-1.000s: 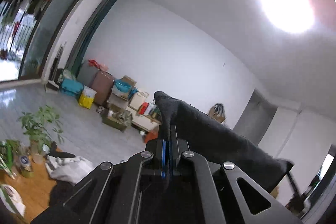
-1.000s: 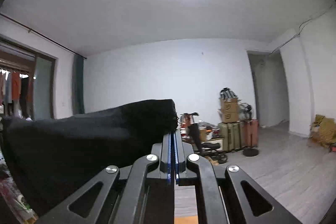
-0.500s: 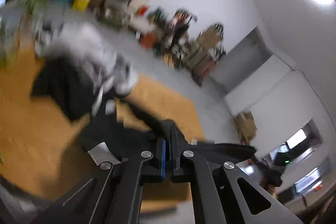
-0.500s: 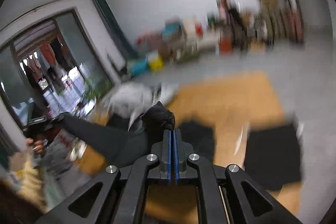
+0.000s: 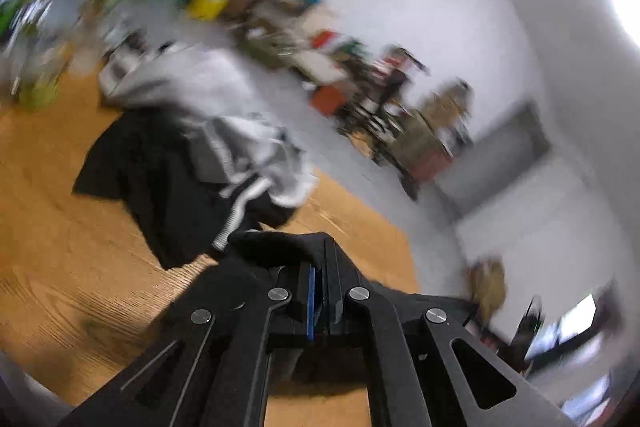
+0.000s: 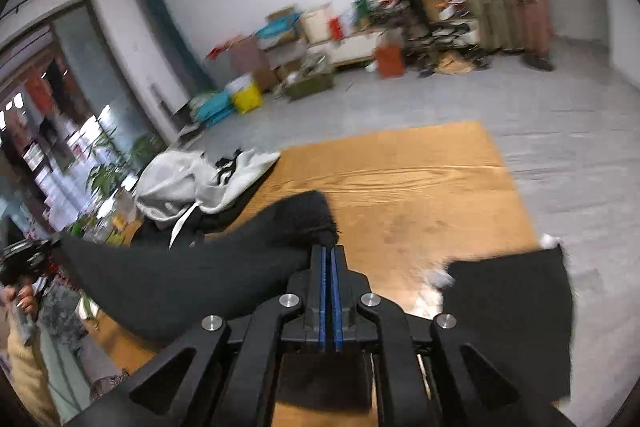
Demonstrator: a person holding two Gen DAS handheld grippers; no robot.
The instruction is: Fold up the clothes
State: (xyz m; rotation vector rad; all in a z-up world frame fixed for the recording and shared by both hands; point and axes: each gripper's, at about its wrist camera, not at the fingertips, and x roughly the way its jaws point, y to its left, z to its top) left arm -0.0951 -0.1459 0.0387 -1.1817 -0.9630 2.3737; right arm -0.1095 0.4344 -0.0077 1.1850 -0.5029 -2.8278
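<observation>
Left wrist view: a second ago your left gripper (image 5: 318,267) pointed up at the wall and ceiling with the black garment (image 5: 276,247) raised in its jaws; now it looks down on the wooden table (image 5: 72,259), so you have swung the cloth down toward the surface. The jaws stand nearly together, just starting to part, with a fold of the black garment lying across the tips; the frame is blurred, so whether the pads press it I cannot tell. Beyond the gripper, farther along the table, lies the pile of grey and black clothes (image 5: 224,147). Right wrist view: the same drop shows here, ceiling light then, tabletop now. Your right gripper (image 6: 330,255) has its jaws opening; a narrow gap shows between the blue pads and the garment's corner sits bunched at the tips, the rest stretching left of the gripper toward the table's near edge. A folded black piece (image 6: 508,307) lies right of the gripper. Judgement: the shake-out is done; you are laying the garment flat and releasing, so folding can begin.
</observation>
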